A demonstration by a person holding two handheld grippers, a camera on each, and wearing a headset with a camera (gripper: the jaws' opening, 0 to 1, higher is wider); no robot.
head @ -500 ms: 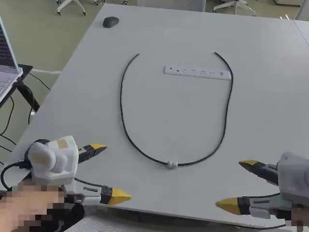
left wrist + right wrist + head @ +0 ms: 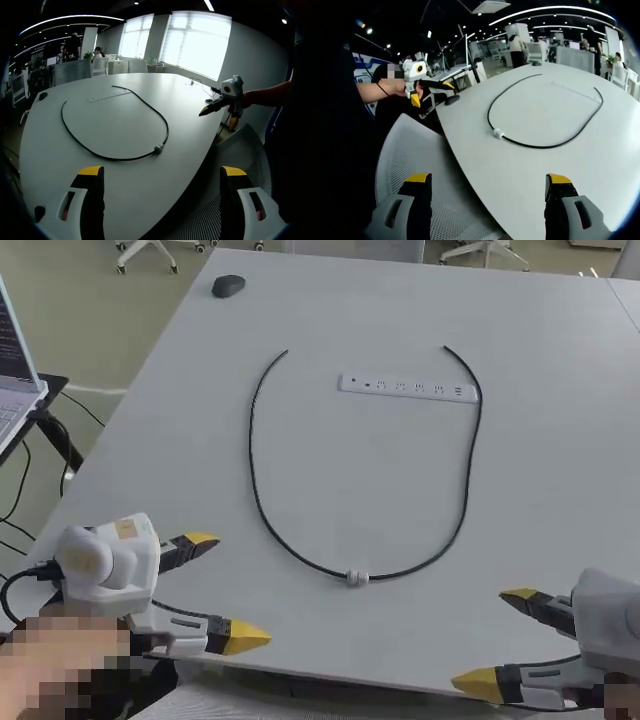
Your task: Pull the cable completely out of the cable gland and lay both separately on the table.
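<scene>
Left tongs (image 2: 228,590) and right tongs (image 2: 492,637) were both spread wide, pinching nothing, hovering at the near edge of the large white table (image 2: 560,470). The small white plastic cable gland (image 2: 356,578) sat ahead of them and between the two pairs. It was threaded on the thin black cable (image 2: 255,470) at the bottom of its U, and both cable ends ran far ahead.

Risks as I judged them:
- Gland was tiny and low, so a shallow pinch could slip.
- Pulling the cable without pinning the gland would just drag the loop.
- Swinging ends could hit the long white power strip (image 2: 408,389) beyond the gland.
- Gland lay near the edge, so a pull toward the tongs could take it over.

There was plenty of bare tabletop ahead, outboard of each pair.
</scene>
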